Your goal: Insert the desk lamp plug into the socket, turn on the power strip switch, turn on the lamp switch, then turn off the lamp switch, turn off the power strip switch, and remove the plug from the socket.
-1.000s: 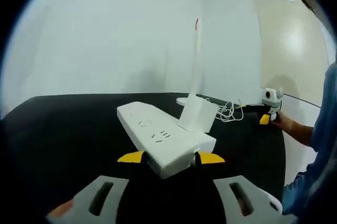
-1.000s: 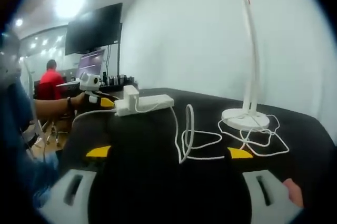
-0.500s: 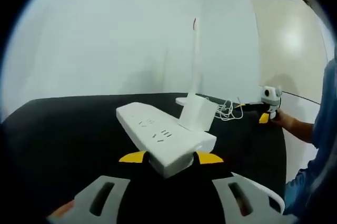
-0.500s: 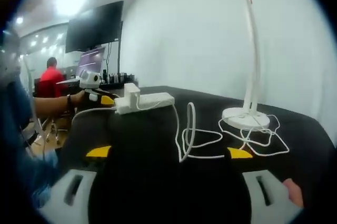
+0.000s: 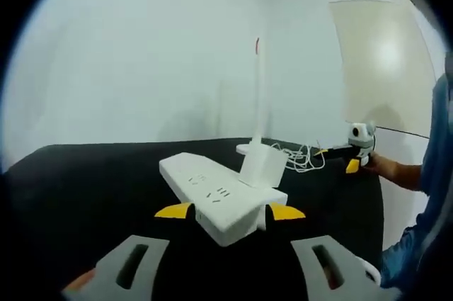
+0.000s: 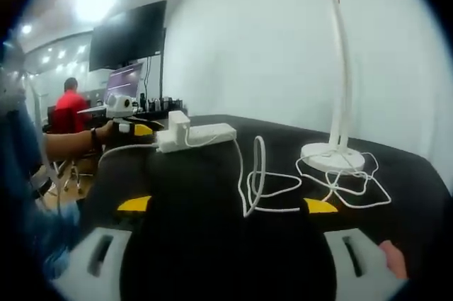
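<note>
Left gripper point(image 5: 230, 211): jaws stood wide, one yellow tip on each side of the near end of the power strip; whether they touched it could not be told.
Power strip point(image 5: 218, 197): white, lay on the black table point(image 5: 85, 188), sockets facing up.
Plug point(image 5: 262, 166): white block adapter, seated upright in the strip.
Desk lamp point(image 6: 338, 88): slim white stem on a round base, standing on the table well apart from the strip.
Cable point(image 6: 265, 180): white, looped loosely between lamp and strip.
Right gripper point(image 6: 226, 205): jaws spread wide, nothing between them, above the table facing the cable.
</note>
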Demonstrator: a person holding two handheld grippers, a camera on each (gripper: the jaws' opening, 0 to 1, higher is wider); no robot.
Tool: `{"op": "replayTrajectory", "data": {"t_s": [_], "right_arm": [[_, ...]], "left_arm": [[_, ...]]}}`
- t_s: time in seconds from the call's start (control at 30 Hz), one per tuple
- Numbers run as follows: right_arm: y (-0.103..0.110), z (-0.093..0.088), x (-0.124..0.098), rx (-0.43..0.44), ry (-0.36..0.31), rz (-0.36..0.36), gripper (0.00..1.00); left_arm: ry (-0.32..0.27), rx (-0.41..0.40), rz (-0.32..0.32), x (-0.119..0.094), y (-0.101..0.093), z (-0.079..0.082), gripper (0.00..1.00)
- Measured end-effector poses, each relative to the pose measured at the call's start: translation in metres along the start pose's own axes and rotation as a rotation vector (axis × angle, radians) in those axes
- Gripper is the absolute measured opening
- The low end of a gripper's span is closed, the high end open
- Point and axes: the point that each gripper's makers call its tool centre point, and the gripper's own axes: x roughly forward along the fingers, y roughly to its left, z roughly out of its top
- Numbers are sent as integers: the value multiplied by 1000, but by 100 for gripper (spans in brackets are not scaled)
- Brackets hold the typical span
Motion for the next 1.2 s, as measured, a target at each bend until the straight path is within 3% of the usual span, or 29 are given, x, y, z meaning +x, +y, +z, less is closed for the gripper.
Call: {"op": "replayTrajectory", "data": {"t_s": [0.23,0.43,0.7,0.87,1.07,1.2], "right_arm": [[1,2,-1,5,-9,-1,82],[3,-1,1,-6,8,5,82],[1,1,1,0,-2,4,81],[2,2,0,0,-5,5,81],[2,2,1,0,-6,6,81],[0,1,1,-1,-4,5,81]], "left_arm": [[-14,-7,18,2,0,7,40],[-36,4,-6,9,-6,14,44],[-35,95,-67,17,-19,19,50],[-27,141,-80,25,-20,15,53],[-46,184,-94,31,-26,15,53],[-28,230,-96,34,-26,12,51]]}}
